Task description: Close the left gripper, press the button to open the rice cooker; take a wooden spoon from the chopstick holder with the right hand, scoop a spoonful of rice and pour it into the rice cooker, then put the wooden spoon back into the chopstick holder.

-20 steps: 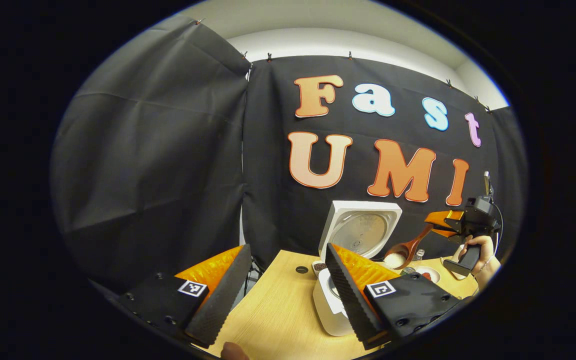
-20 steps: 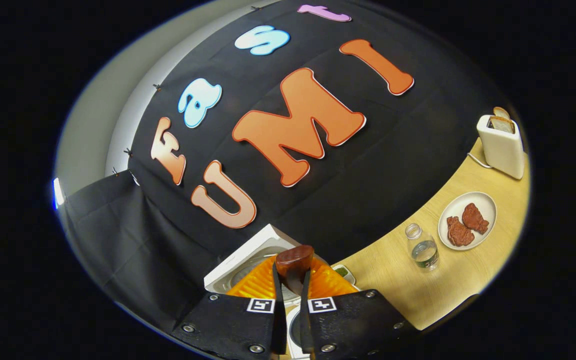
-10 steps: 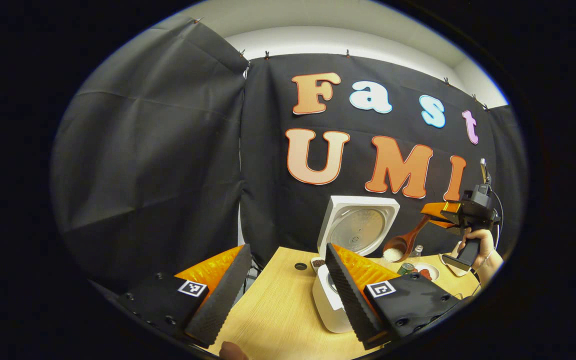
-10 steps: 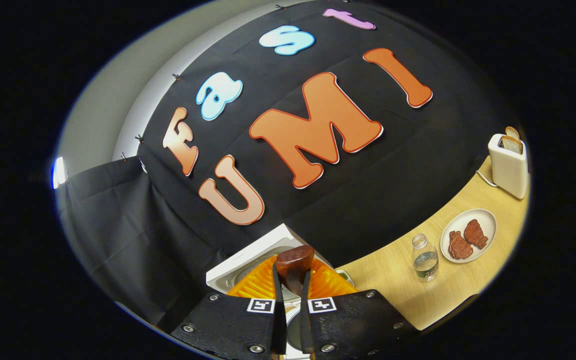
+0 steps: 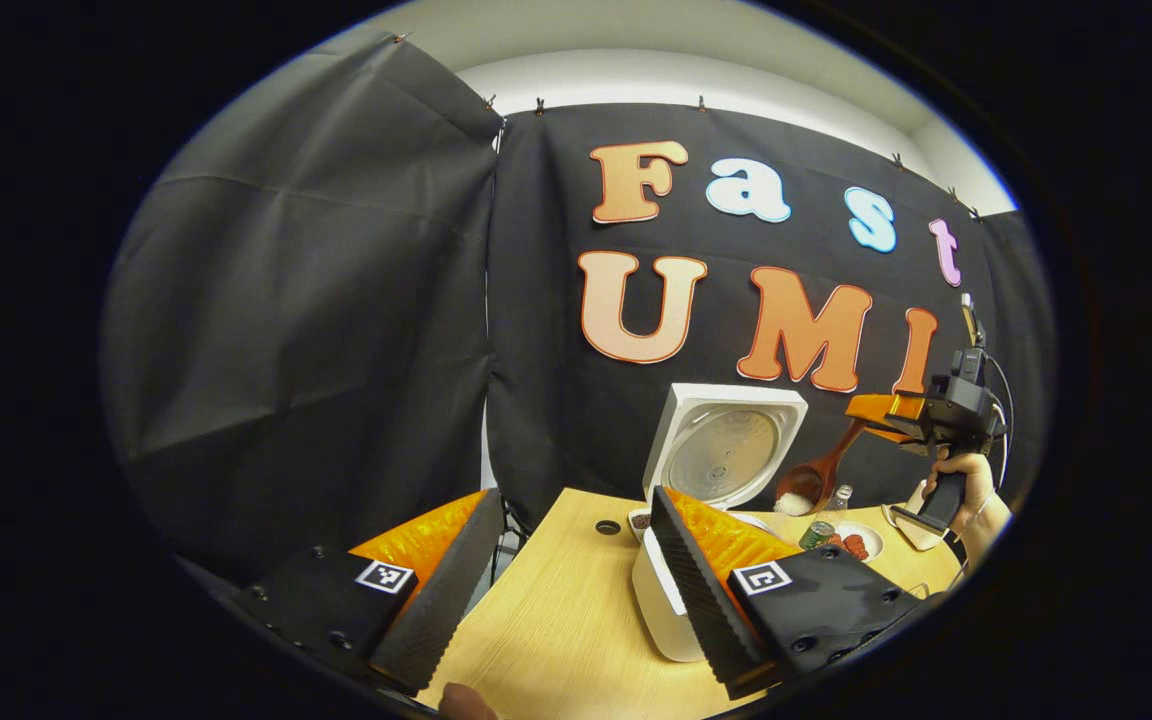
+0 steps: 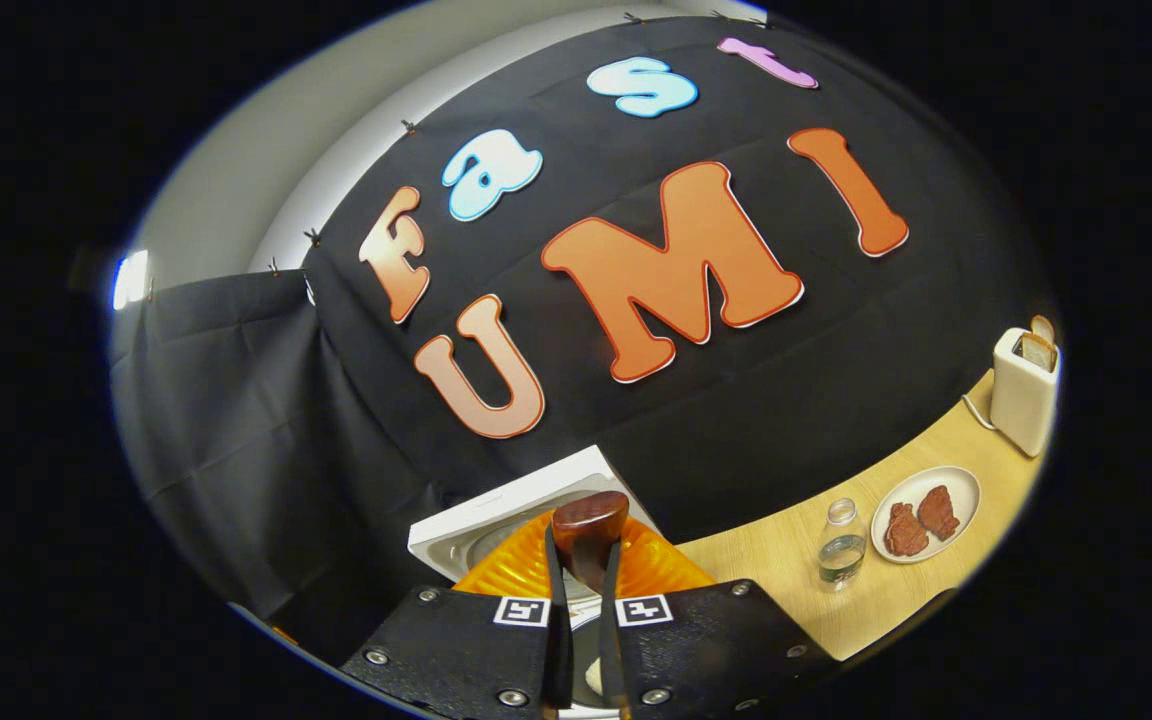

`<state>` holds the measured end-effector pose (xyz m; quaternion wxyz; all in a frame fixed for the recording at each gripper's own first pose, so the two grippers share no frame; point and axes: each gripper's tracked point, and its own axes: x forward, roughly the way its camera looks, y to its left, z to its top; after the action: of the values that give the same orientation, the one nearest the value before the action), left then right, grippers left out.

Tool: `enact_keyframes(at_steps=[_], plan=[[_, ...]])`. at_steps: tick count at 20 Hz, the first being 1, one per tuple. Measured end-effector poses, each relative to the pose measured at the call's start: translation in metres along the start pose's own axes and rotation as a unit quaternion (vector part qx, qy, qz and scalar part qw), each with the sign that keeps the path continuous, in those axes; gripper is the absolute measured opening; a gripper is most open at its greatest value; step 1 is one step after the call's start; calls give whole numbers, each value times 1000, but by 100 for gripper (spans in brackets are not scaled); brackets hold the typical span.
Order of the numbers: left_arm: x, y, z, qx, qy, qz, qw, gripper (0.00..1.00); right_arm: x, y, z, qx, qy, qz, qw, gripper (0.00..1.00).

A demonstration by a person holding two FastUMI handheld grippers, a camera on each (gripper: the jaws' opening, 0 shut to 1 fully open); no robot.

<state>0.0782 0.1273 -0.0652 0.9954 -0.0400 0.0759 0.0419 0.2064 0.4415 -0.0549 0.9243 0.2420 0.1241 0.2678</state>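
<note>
At three o'clock in the left gripper view, a hand (image 5: pixel 956 480) raises the right tool (image 5: pixel 871 412), gripping the spoon (image 5: pixel 816 478) of rice beside the cooker (image 5: pixel 696 540); the left tool (image 5: pixel 561 580) gapes open.

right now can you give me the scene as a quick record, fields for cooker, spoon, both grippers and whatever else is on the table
rice cooker: white, lid up, body on the wooden table
wooden spoon: bowl holds white rice, raised beside the open lid
right gripper: shut on the spoon handle
left gripper: open, holding nothing, near the cooker
hand: holds the right gripper's grip
other items: water bottle, plate of meat, toaster with bread
</note>
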Motion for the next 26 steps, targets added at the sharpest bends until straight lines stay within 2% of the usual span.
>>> enact_keyframes(at_steps=[7,12,20,26], plan=[[-1,7,-6,-4,7,1,1000,100,-1,25,-9,-84,0,27,996,10],[-2,9,-9,-1,11,4,1000,100,-3,41,-13,-163,-7,44,986,10],[-5,8,-11,14,10,12,1000,100,-8,52,-28,-198,8,70,978,10],[-17,-3,-5,0,-2,-7,1000,100,-24,25,-9,-163,0,52,985,10]])
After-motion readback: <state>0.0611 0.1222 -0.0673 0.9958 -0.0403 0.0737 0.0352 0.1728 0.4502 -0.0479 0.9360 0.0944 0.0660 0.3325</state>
